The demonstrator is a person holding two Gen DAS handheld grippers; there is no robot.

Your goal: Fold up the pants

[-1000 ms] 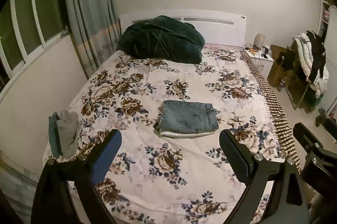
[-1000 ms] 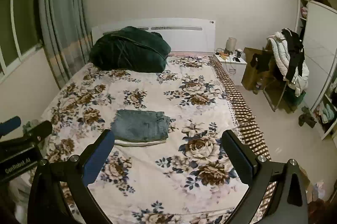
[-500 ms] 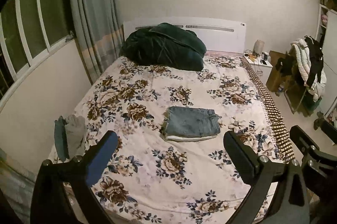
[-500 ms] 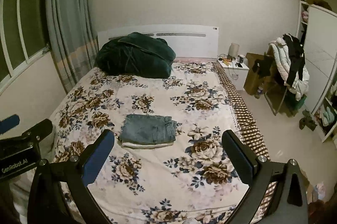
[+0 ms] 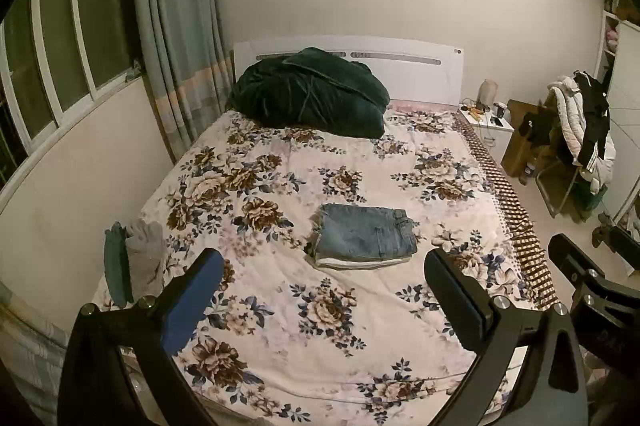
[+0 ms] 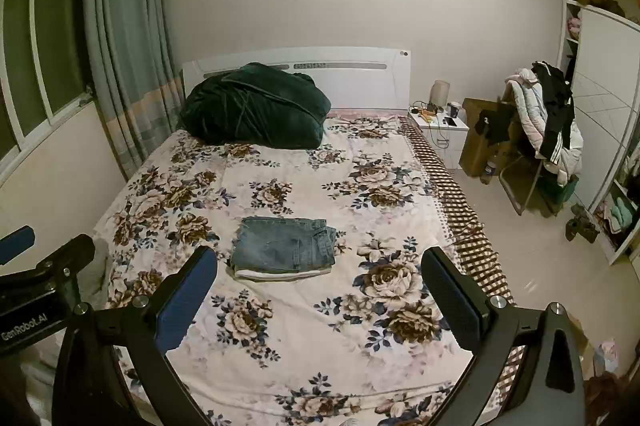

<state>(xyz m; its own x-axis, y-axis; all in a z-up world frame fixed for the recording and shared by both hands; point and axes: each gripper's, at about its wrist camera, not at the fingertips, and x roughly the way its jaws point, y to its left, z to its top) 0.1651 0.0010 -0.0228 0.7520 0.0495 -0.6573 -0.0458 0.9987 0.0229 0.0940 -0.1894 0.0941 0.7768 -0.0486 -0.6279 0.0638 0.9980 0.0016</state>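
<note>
1. Plainly spread: left gripper (image 5: 322, 290), jaws wide apart, nothing between them, held above the foot end of the bed (image 5: 280, 354).
2. Likewise spread and empty: right gripper (image 6: 320, 288), raised over the same end of the bed (image 6: 320, 346), its body partly in sight at the right edge of the left view.
3. Ahead of both grippers, well apart from every fingertip: folded denim pants (image 5: 365, 237), a compact flat rectangle on the floral bedspread, a pale layer showing along the near edge.
4. From the right wrist, same folded denim pants (image 6: 285, 246) slightly left of centre, closer to the blue-padded left finger than to the black right one.
5. Farther ahead, against the white headboard (image 5: 420, 65): dark green bundled duvet (image 5: 308, 97), well beyond the pants.
6. Left of the left gripper, on the bed's edge by the wall: small pile of grey and teal clothes (image 5: 134, 260).
7. Right of both grippers, past the bed: white nightstand (image 6: 442, 133) with small items too tiny to identify, then a chair heaped with jackets (image 6: 548, 129).
8. Far left: window (image 6: 36, 45) and grey-green curtain (image 6: 120, 45).
</note>
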